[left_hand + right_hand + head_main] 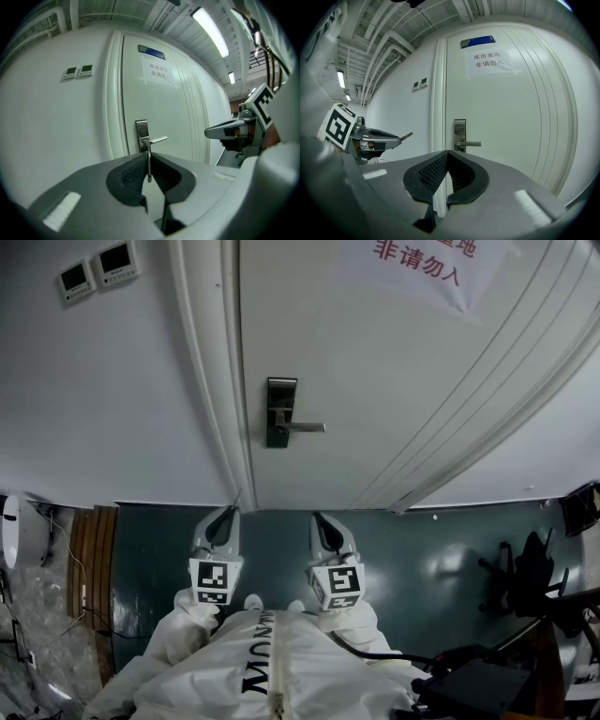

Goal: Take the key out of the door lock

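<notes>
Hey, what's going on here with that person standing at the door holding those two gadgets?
A person in a white suit stands facing a closed white door, holding a gripper in each hand. The left gripper is shut on a slim metal key, which pokes out past its tip, away from the door lock and its lever handle. The right gripper is shut and empty, held beside the left one. Neither touches the door.
</notes>
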Tool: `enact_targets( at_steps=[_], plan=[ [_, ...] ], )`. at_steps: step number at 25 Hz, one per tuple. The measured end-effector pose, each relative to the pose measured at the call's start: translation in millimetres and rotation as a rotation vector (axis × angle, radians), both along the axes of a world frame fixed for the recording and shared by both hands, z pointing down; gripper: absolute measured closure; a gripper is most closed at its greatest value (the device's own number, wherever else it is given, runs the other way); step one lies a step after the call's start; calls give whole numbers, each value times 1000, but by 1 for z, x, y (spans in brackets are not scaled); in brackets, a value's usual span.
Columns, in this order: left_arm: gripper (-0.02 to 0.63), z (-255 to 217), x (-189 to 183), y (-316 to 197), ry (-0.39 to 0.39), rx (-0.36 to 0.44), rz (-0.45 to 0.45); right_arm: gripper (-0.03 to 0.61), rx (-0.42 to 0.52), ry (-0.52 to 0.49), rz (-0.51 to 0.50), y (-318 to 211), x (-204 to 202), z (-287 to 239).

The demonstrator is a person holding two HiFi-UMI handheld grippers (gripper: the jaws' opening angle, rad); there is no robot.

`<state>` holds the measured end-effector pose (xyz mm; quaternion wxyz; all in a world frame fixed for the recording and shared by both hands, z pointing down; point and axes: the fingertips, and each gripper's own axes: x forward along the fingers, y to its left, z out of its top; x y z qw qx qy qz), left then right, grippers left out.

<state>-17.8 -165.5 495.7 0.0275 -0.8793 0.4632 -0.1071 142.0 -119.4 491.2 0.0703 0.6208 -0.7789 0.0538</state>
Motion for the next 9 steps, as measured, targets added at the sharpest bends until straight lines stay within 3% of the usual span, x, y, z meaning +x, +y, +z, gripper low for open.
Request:
enact_targets(
  at_steps=[9],
  plan=[
    [591, 3, 13, -7, -11, -5, 5, 578, 1, -5, -6, -6, 9, 2]
  ],
)
